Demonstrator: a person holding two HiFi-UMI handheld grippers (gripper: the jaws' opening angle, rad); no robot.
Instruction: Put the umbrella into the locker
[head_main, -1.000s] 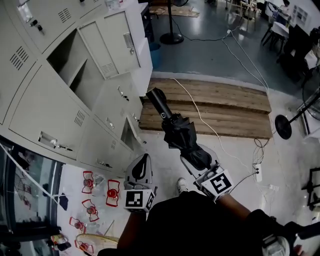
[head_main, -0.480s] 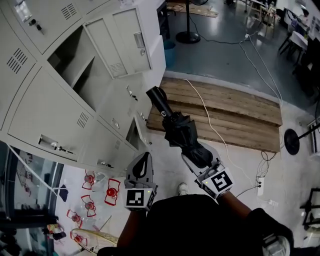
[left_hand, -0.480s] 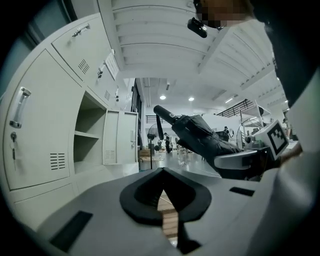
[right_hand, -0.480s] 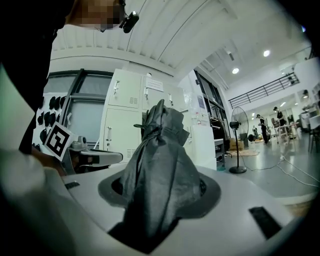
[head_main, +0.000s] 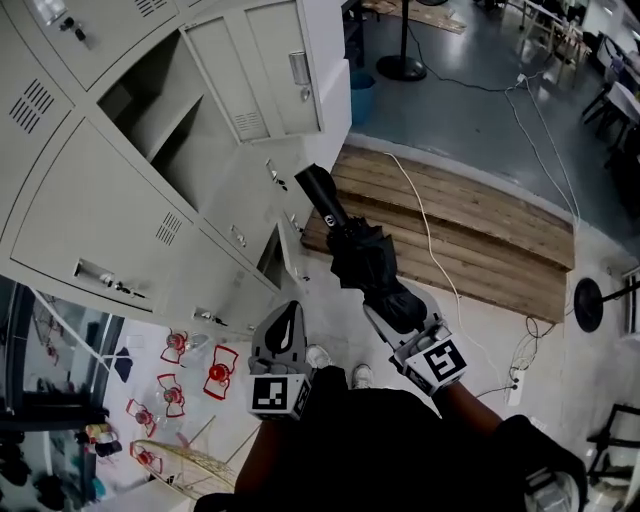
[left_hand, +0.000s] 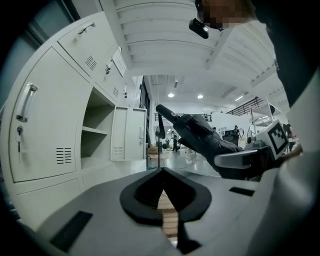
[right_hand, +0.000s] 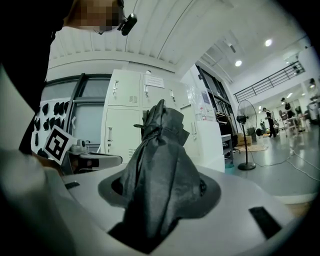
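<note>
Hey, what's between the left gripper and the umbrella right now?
Nothing. In the head view only bare pale floor shows between the left gripper and the umbrella, which is held in the right gripper.

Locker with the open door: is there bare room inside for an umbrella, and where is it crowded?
The open locker looks bare above and below its shelf. The wooden platform is free but for a white cable. Red objects crowd the floor below the lockers.

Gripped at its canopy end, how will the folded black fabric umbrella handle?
The folded black fabric umbrella is probably stiff: it juts straight from the right hand-held gripper. Its bunched cloth may squash or slip. The far black handle may lever it down.
</note>
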